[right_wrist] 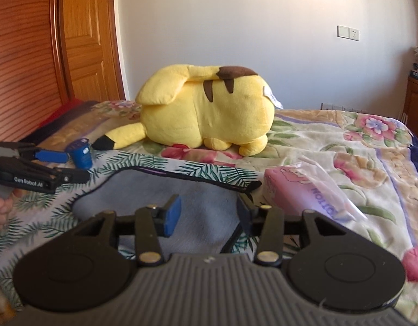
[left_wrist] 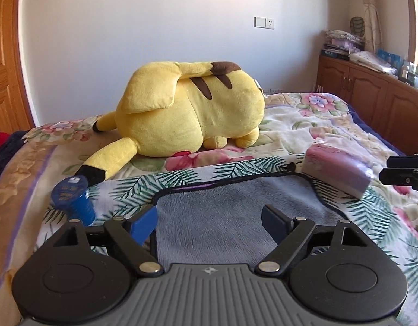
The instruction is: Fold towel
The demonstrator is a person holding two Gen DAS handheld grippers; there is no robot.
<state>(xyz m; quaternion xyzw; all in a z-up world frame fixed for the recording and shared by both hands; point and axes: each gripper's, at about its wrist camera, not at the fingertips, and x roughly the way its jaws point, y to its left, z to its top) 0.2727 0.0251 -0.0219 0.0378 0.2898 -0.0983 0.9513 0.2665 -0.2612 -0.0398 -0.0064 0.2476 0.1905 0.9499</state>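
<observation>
My left claw stood wide, jaws apart, nothing between them; only grey towel showed below the gap. Its blue pad sat at the towel's left edge, its black finger over the towel's middle.

My right claw stood part-way open, narrower than the left. Its blue pad was over the grey pile; its dark finger sat at the towel's black-bound right edge. Could not tell whether that finger touched the hem. Nothing was pinched between the pads.

The towel lay flat on a palm-leaf print cloth spread on the bed, its black piping curving along the far edge.

Just left of the towel: a small blue cup-shaped container, tipped, printed lettering too small to read. Right of the towel, close by its far corner: a pink plastic-wrapped pack, lettering partly visible.

In the right wrist view my left claw showed at the left, a hand gripping its handle. In the left wrist view my right claw's tip entered from the right edge.

Beyond: a yellow plush toy lying face down on the floral blanket. White wall with a switch and socket plate, wooden door, wooden cabinet with stacked things on top.
</observation>
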